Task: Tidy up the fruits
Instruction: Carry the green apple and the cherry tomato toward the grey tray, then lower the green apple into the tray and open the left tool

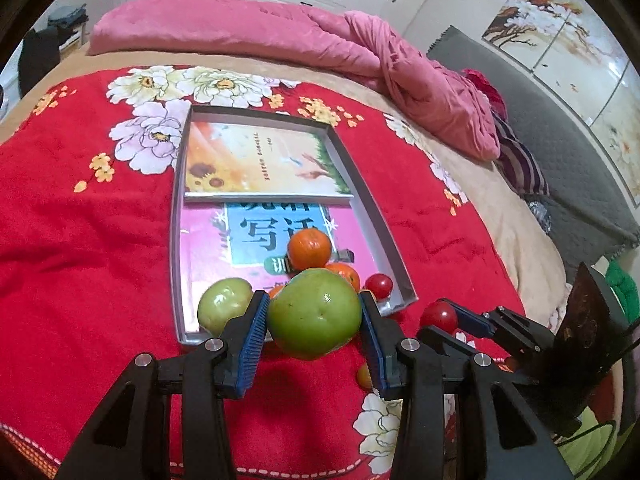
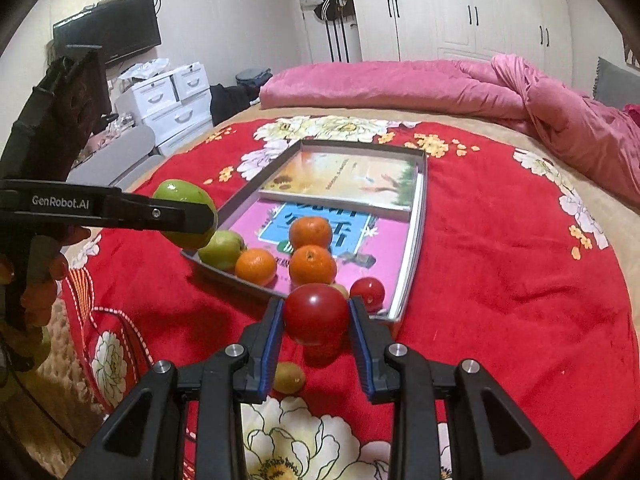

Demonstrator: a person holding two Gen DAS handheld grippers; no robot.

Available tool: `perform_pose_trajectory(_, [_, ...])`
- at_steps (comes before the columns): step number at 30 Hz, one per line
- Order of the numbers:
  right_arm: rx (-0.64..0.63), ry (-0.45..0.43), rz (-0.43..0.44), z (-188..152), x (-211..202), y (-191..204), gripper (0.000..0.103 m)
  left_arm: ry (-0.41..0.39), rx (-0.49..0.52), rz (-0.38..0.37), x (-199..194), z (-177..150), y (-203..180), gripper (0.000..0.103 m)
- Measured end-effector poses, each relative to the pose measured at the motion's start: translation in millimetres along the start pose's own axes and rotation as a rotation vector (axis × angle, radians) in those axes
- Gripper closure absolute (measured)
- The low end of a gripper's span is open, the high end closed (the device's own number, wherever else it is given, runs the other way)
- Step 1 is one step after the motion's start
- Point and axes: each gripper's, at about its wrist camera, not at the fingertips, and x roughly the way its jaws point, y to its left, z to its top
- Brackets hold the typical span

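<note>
My left gripper [image 1: 314, 300] is shut on a large green apple [image 1: 314, 314], held above the near end of a grey tray [image 1: 374, 204]. My right gripper [image 2: 316, 304] is shut on a red tomato [image 2: 316, 314], lifted over the red cloth just before the tray's near edge [image 2: 418, 216]. Inside the tray lie a second green apple [image 2: 221, 250], three oranges [image 2: 312, 264] and a small red tomato [image 2: 368, 291]. A small greenish fruit [image 2: 289, 376] rests on the cloth under the right gripper. From the right wrist view, the left gripper [image 2: 192, 216] with its apple hangs at the left.
Two books line the tray's floor [image 1: 256, 160]. A red flowered blanket [image 1: 80, 220] covers the bed. A pink quilt [image 1: 280, 32] is bunched along the far side. White drawers [image 2: 172, 100] and a television stand beyond the bed's left edge. A person's hand [image 2: 44, 268] grips the left handle.
</note>
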Motion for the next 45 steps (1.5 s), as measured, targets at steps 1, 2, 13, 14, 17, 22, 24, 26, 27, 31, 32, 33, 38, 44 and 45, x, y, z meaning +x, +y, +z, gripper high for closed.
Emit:
perform_pose_trajectory(1, [0.001, -0.003, -0.001, 1.7, 0.0, -0.9, 0.070, -0.003, -0.002, 0.001, 0.7, 1.2, 0.0, 0.057])
perform_pose_trajectory(2, [0.002, -0.007, -0.002, 3.8, -0.1, -1.7, 0.070, -0.004, -0.004, 0.003, 1.4, 2.6, 0.5, 0.057])
perform_pose_trajectory(13, [0.001, -0.036, -0.025, 24.9, 3.4, -4.1, 0.070, -0.001, -0.007, 0.035, 15.7, 13.2, 5.7, 0.057])
perform_pose_trajectory(14, [0.003, -0.038, -0.024, 26.1, 3.8, -4.2, 0.070, -0.002, -0.008, 0.036, 16.7, 13.6, 5.8, 0.057])
perform_pose_trajectory(17, [0.002, -0.043, -0.023, 28.3, 4.9, -3.1, 0.070, 0.002, -0.008, 0.043, 22.0, 15.7, 6.1, 0.057])
perform_pose_trajectory(22, [-0.001, -0.037, -0.027, 30.5, 9.9, -4.2, 0.070, 0.013, -0.010, 0.059, 33.6, 18.3, 8.0, 0.057])
perform_pose_trajectory(24, [0.001, -0.036, -0.028, 30.6, 10.7, -5.2, 0.070, 0.016, -0.011, 0.063, 37.3, 19.2, 8.3, 0.057])
perform_pose_trajectory(26, [0.007, -0.036, -0.029, 30.6, 11.9, -7.2, 0.070, 0.015, -0.011, 0.073, 41.5, 21.1, 8.9, 0.057])
perform_pose_trajectory(27, [0.009, -0.035, -0.029, 30.2, 12.7, -8.2, 0.070, 0.015, -0.010, 0.078, 42.8, 22.1, 9.1, 0.057])
perform_pose_trajectory(31, [0.021, -0.029, -0.034, 28.3, 15.0, -11.2, 0.070, 0.019, -0.012, 0.093, 51.6, 25.9, 10.8, 0.057])
perform_pose_trajectory(32, [0.023, -0.029, -0.035, 27.9, 15.6, -12.3, 0.070, 0.019, -0.010, 0.098, 54.0, 26.8, 11.0, 0.057])
perform_pose_trajectory(33, [0.025, -0.028, -0.035, 27.4, 15.8, -12.9, 0.070, 0.021, -0.008, 0.105, 55.8, 27.4, 11.2, 0.057])
perform_pose_trajectory(38, [0.029, -0.026, -0.041, 25.7, 16.5, -14.9, 0.070, 0.032, -0.014, 0.126, 66.4, 29.0, 14.1, 0.057])
perform_pose_trajectory(44, [0.036, -0.022, -0.046, 24.1, 18.5, -17.2, 0.070, 0.046, -0.009, 0.145, 74.5, 27.5, 15.7, 0.057])
perform_pose_trajectory(45, [0.035, -0.021, -0.049, 23.5, 19.3, -17.6, 0.070, 0.050, -0.009, 0.147, 76.2, 27.3, 16.2, 0.057])
